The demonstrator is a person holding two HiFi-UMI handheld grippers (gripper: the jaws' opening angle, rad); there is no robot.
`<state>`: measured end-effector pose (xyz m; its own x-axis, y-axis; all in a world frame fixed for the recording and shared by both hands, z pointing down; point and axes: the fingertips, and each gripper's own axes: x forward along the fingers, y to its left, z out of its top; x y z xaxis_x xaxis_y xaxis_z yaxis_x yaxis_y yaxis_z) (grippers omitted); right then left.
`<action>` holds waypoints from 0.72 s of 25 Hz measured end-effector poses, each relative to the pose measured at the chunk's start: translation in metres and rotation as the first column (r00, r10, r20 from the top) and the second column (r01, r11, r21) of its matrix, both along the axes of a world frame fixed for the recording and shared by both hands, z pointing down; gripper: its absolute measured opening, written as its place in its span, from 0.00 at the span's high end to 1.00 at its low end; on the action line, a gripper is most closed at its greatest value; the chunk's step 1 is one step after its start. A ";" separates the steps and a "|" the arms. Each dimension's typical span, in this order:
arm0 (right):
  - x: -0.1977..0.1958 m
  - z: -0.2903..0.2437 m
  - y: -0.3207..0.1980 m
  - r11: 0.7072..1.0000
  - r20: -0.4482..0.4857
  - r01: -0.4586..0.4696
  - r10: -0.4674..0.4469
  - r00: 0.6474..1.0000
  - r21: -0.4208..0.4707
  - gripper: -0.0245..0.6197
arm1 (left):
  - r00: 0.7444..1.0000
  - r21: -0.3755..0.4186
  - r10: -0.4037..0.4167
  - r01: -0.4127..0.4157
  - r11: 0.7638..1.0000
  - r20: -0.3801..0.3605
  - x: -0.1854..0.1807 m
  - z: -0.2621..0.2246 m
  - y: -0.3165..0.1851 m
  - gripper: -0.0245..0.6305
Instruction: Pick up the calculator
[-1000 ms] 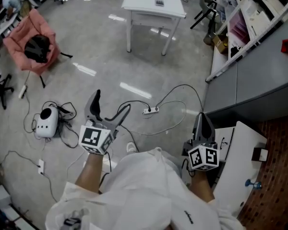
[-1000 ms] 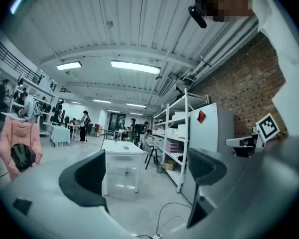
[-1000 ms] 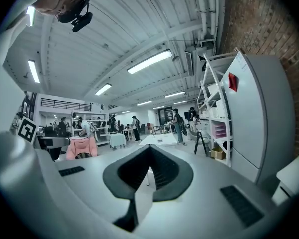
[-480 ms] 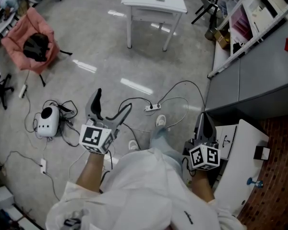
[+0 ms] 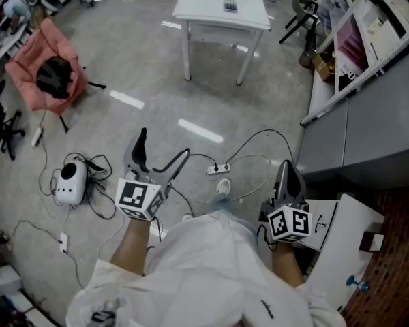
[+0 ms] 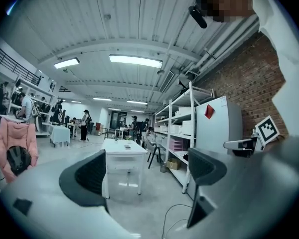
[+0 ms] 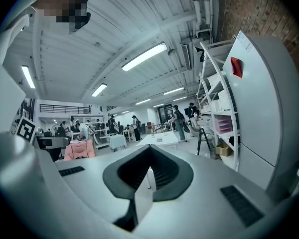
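Note:
The calculator [image 5: 230,5] is a small dark slab lying on a white table [image 5: 249,16] at the far end of the floor in the head view. It is far from both grippers. My left gripper [image 5: 160,148] is held in front of my body, open, with nothing between its fingers. My right gripper [image 5: 287,172] is shut and holds nothing. In the left gripper view the open gripper [image 6: 147,171] frames the table [image 6: 122,148], with a small dark thing [image 6: 127,146] on top. The right gripper [image 7: 148,171] points toward the same table [image 7: 162,139].
A pink chair [image 5: 48,80] holding a black object stands at the left. A white device [image 5: 68,182], cables and a power strip [image 5: 218,169] lie on the floor ahead. A grey cabinet [image 5: 368,128] and shelving [image 5: 354,39] line the right side. My shoe [image 5: 223,186] shows below.
The view has shifted as I step forward; the table sits a little lower in the frame. A foot has come into view. Both grippers keep their pose.

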<state>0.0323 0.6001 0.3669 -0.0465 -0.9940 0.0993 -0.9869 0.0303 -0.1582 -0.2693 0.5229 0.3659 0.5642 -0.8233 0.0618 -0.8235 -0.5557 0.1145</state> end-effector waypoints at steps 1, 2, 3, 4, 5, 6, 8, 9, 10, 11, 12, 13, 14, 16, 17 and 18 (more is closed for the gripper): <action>0.008 0.000 -0.014 1.000 0.003 0.002 -0.002 1.000 -0.001 0.94 | 1.000 -0.001 0.001 -0.001 1.000 0.002 0.009 -0.001 -0.013 0.21; 0.015 0.000 -0.028 1.000 0.006 0.006 -0.006 1.000 -0.002 0.94 | 1.000 -0.002 0.002 -0.002 1.000 0.004 0.017 -0.002 -0.026 0.21; 0.023 0.000 -0.042 1.000 0.008 0.011 -0.011 1.000 -0.003 0.94 | 1.000 -0.002 0.001 0.000 1.000 0.006 0.026 -0.003 -0.039 0.21; 0.031 -0.001 -0.056 1.000 0.008 0.016 -0.016 1.000 -0.003 0.94 | 1.000 -0.002 -0.003 0.003 1.000 0.009 0.034 -0.005 -0.052 0.21; 0.040 -0.002 -0.069 1.000 0.008 0.021 -0.021 1.000 -0.003 0.94 | 1.000 -0.003 -0.008 0.008 1.000 0.011 0.043 -0.007 -0.066 0.21; 0.049 -0.003 -0.083 1.000 0.011 0.023 -0.023 1.000 -0.004 0.94 | 1.000 -0.005 -0.013 0.013 1.000 0.011 0.051 -0.008 -0.079 0.21; 0.068 -0.004 -0.107 1.000 0.020 0.027 -0.027 0.999 -0.004 0.94 | 1.000 -0.013 -0.020 0.020 1.000 0.009 0.069 -0.010 -0.102 0.21; 0.077 -0.005 -0.118 1.000 0.023 0.030 -0.030 0.999 -0.004 0.94 | 1.000 -0.017 -0.024 0.024 1.000 0.008 0.077 -0.012 -0.112 0.21; 0.086 -0.005 -0.129 0.999 0.027 0.034 -0.033 0.999 -0.004 0.94 | 1.000 -0.022 -0.029 0.029 0.999 0.008 0.085 -0.013 -0.121 0.21; 0.094 -0.005 -0.138 0.999 0.031 0.038 -0.038 0.999 -0.006 0.94 | 0.999 -0.025 -0.035 0.035 0.999 0.009 0.093 -0.014 -0.129 0.21; 0.102 -0.004 -0.147 0.999 0.035 0.044 -0.044 0.998 -0.010 0.94 | 0.999 -0.026 -0.041 0.041 0.999 0.013 0.100 -0.015 -0.137 0.21; 0.110 -0.002 -0.155 0.999 0.039 0.050 -0.050 0.998 -0.014 0.94 | 0.999 -0.027 -0.047 0.047 0.999 0.018 0.108 -0.016 -0.145 0.21; 0.118 0.000 -0.163 0.998 0.042 0.056 -0.055 0.998 -0.018 0.94 | 0.998 -0.027 -0.053 0.053 0.998 0.024 0.114 -0.016 -0.151 0.21; 0.131 0.002 -0.177 0.997 0.048 0.072 -0.071 0.996 -0.021 0.94 | 0.997 -0.022 -0.065 0.066 0.998 0.040 0.125 -0.018 -0.162 0.21; 0.137 0.002 -0.183 0.996 0.048 0.083 -0.082 0.995 -0.020 0.94 | 0.996 -0.021 -0.075 0.076 0.997 0.043 0.129 -0.019 -0.167 0.21; 0.142 0.004 -0.189 0.996 0.047 0.093 -0.092 0.995 -0.020 0.94 | 0.995 -0.022 -0.087 0.088 0.996 0.040 0.132 -0.020 -0.171 0.21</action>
<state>0.1742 0.4112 0.3705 -0.1426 -0.9828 0.1171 -0.9719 0.1167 -0.2046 -0.1371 0.3516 0.3455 0.4870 -0.8674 0.1021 -0.8728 -0.4789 0.0941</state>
